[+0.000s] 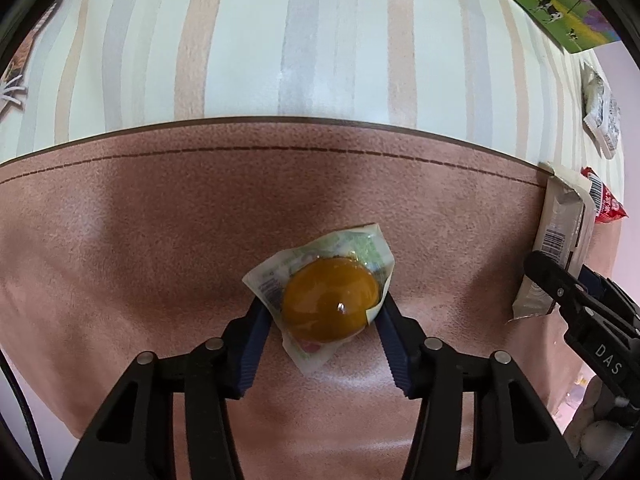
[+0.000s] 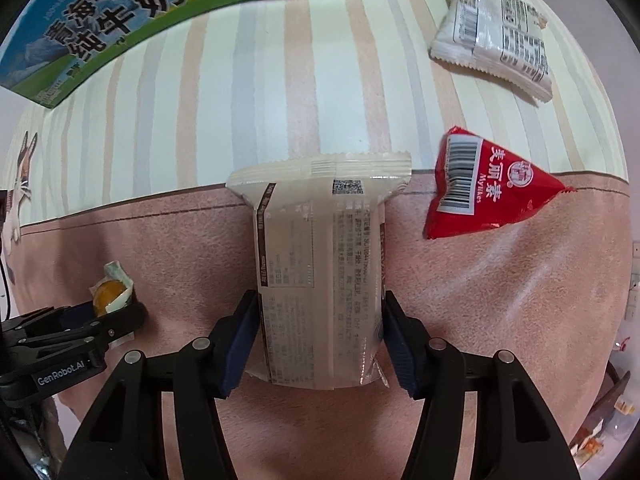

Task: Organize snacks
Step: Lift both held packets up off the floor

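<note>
A: Pink suede-like mat (image 1: 120, 240) over striped cloth (image 1: 320, 40), both wrist views. What's in my grippers?

B: Left gripper (image 1: 324, 312) is clenched on the orange jelly cup (image 1: 330, 306), lower centre of the left view. Right gripper (image 2: 320, 332) is grasping the long cream snack packet (image 2: 320, 264), pads on both its sides, centre of the right view.

A: Doing it well?

B: My call: hold the cup by its body, not the foil flap, and don't crush it. Packet's gripped near one end, so it may droop; carry it level and set it down flat beside the others.

A: Count?

B: One jelly cup, one cream packet, one red triangular packet (image 2: 492, 188) at right, one white packet (image 2: 492, 36) at upper right, one green milk carton (image 2: 120, 12) at upper left. Two grippers.
</note>
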A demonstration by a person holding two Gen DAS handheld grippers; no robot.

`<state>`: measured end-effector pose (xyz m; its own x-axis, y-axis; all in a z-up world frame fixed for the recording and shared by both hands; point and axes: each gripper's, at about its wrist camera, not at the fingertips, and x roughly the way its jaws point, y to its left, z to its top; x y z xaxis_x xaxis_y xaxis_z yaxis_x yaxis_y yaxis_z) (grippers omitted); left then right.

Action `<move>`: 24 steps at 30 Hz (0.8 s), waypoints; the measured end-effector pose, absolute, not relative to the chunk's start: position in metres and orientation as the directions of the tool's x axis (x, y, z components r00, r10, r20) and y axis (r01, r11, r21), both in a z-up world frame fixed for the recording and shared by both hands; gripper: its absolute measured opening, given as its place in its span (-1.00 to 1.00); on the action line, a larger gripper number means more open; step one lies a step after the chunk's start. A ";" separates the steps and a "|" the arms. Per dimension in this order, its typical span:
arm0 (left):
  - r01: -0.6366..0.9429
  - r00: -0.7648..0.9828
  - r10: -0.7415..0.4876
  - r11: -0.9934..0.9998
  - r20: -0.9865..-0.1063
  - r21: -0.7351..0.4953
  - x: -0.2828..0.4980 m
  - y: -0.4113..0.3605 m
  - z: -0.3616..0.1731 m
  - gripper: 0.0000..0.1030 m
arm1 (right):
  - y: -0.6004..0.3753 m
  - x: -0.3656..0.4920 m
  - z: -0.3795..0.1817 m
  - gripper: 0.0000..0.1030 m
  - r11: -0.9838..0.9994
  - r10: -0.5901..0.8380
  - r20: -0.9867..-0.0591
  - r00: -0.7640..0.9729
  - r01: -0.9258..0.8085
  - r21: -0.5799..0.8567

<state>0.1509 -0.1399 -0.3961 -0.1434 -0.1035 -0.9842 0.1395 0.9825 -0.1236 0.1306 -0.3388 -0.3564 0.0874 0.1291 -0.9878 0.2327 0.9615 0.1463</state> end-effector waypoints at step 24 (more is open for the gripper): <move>-0.051 -0.193 -0.253 0.967 -0.948 -0.248 0.187 -0.101 -0.405 0.07 | -0.345 0.143 -0.341 0.20 0.947 0.225 -0.969 0.103 0.211 0.242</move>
